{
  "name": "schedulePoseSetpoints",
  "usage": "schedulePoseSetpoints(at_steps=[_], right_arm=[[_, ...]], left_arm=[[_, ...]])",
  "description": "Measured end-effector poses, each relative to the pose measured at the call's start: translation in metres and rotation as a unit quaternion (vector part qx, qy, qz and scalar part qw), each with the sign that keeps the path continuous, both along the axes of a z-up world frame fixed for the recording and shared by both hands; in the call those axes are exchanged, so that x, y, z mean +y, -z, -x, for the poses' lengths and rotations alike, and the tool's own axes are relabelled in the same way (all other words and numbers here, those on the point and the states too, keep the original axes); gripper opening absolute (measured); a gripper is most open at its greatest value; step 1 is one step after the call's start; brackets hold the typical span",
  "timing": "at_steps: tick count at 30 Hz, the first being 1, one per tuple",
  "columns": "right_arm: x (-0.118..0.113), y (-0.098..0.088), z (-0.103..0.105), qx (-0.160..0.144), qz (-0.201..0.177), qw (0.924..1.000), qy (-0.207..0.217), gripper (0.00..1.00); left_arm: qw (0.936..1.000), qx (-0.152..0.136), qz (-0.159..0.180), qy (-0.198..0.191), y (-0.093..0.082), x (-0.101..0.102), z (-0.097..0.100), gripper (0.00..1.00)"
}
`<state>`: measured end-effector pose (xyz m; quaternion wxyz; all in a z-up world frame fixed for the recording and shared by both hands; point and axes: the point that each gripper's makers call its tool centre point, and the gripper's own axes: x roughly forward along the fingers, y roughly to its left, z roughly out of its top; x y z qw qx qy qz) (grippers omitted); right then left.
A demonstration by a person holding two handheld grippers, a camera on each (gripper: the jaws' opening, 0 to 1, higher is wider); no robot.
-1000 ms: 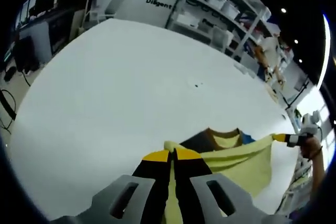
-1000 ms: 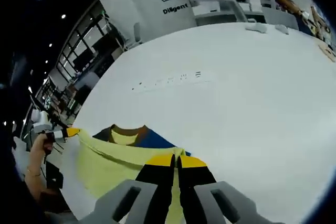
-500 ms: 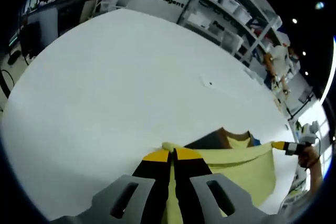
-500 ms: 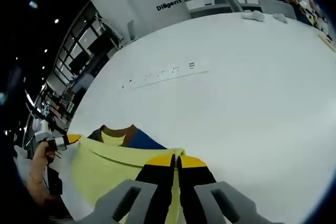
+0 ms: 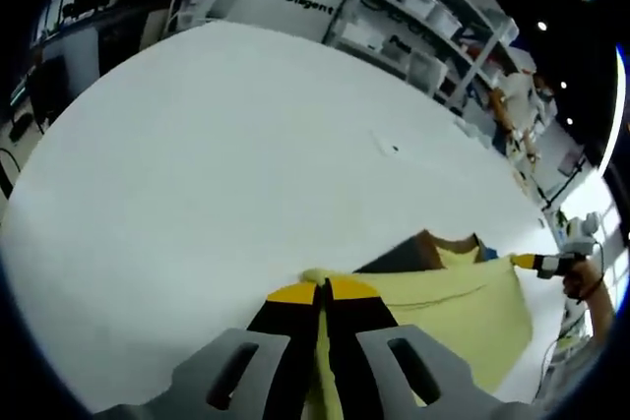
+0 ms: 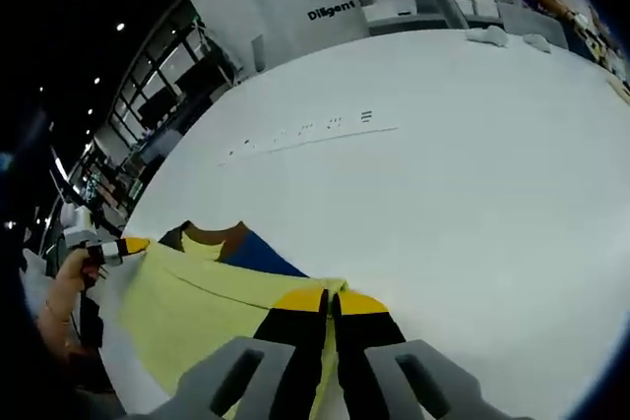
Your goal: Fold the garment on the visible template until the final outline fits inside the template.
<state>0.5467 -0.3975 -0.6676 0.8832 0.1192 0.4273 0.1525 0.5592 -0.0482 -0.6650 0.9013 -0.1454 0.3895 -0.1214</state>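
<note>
In the left gripper view, the left gripper (image 5: 324, 287) has its jaws pressed together on a corner of the yellow shirt (image 5: 453, 297), which bunches just above the yellow jaw tips. From there the shirt's edge runs taut across to the right gripper (image 5: 524, 262), held in a hand (image 5: 583, 280) near the table's (image 5: 217, 145) far right edge. The collar, brown and blue around it, shows just above that stretched edge.

In the right gripper view, the right gripper (image 6: 329, 298) is likewise clamped on the shirt (image 6: 187, 307) at its other corner. The yellow cloth spreads away to the left gripper (image 6: 135, 244), gripped by a hand (image 6: 69, 272) beside the table's (image 6: 472, 174) left edge. A faint line of small marks (image 6: 310, 133) crosses the table farther out, well apart from the shirt.
</note>
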Motion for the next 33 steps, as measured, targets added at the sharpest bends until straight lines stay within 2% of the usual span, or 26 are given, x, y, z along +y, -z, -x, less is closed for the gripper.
schedulePoseSetpoints(at_steps=[1,3,4,5,9,11,13,14,16,17,18,21,22,24,25,26,28,29,33], right_arm=[[0.0,-0.002,0.0,-0.006,0.002,1.0,-0.002,0.0],[0.002,-0.007,0.002,-0.022,0.014,0.9992,-0.031,0.0],[0.002,-0.009,0.001,-0.032,0.021,0.9986,-0.038,0.01],[0.002,-0.014,-0.001,-0.052,0.031,0.9969,-0.051,0.04],[0.006,-0.024,0.0,-0.085,0.047,0.991,-0.092,0.25],[0.008,-0.026,0.003,-0.095,0.069,0.9847,-0.129,0.28],[0.008,-0.027,0.004,-0.102,0.083,0.9801,-0.148,0.31],[0.008,-0.027,0.005,-0.111,0.103,0.9733,-0.172,0.33],[0.009,-0.028,0.007,-0.123,0.124,0.9635,-0.203,0.37],[0.01,-0.028,0.01,-0.13,0.135,0.9561,-0.225,0.38],[0.009,-0.027,0.011,-0.133,0.143,0.9511,-0.239,0.38],[0.005,-0.022,0.013,-0.133,0.173,0.9396,-0.264,0.38],[0.004,-0.021,0.013,-0.133,0.167,0.9415,-0.26,0.36],[0.0,-0.018,0.01,-0.136,0.184,0.933,-0.277,0.33],[-0.002,-0.015,0.009,-0.134,0.198,0.9279,-0.286,0.32],[-0.001,-0.014,0.008,-0.136,0.196,0.9283,-0.285,0.31],[0.002,-0.014,0.006,-0.148,0.193,0.9236,-0.296,0.29],[0.005,-0.015,0.004,-0.155,0.188,0.922,-0.301,0.28],[0.009,-0.014,0.001,-0.164,0.185,0.9177,-0.311,0.18]], left_arm=[[0.9999,0.002,-0.009,0.008,-0.001,0.001,0.002,0.01],[0.9962,-0.039,-0.054,0.056,-0.01,0.002,-0.003,0.05],[0.9953,-0.041,-0.065,0.06,-0.012,0.003,-0.002,0.09],[0.9917,-0.059,-0.078,0.083,-0.017,0.002,-0.003,0.13],[0.9831,-0.085,-0.1,0.128,-0.026,0.0,-0.001,0.24],[0.9773,-0.088,-0.108,0.16,-0.025,-0.002,0.003,0.29],[0.9705,-0.099,-0.118,0.186,-0.026,-0.005,0.005,0.31],[0.961,-0.108,-0.139,0.213,-0.026,-0.005,0.007,0.32],[0.9481,-0.118,-0.169,0.243,-0.025,-0.003,0.009,0.36],[0.9424,-0.12,-0.179,0.256,-0.023,-0.003,0.009,0.38],[0.9381,-0.122,-0.183,0.267,-0.022,-0.004,0.01,0.39],[0.9173,-0.132,-0.225,0.301,-0.017,-0.001,0.008,0.4],[0.9164,-0.128,-0.228,0.304,-0.014,0.0,0.008,0.4],[0.923,-0.112,-0.207,0.304,-0.007,-0.004,0.008,0.35],[0.9224,-0.109,-0.207,0.307,-0.005,-0.004,0.006,0.35],[0.9191,-0.112,-0.215,0.311,-0.003,-0.003,0.003,0.35],[0.9132,-0.115,-0.226,0.319,-0.003,-0.003,0.001,0.32],[0.9138,-0.117,-0.225,0.318,-0.004,-0.003,0.0,0.31],[0.9094,-0.125,-0.222,0.329,-0.004,-0.008,-0.003,0.23]])
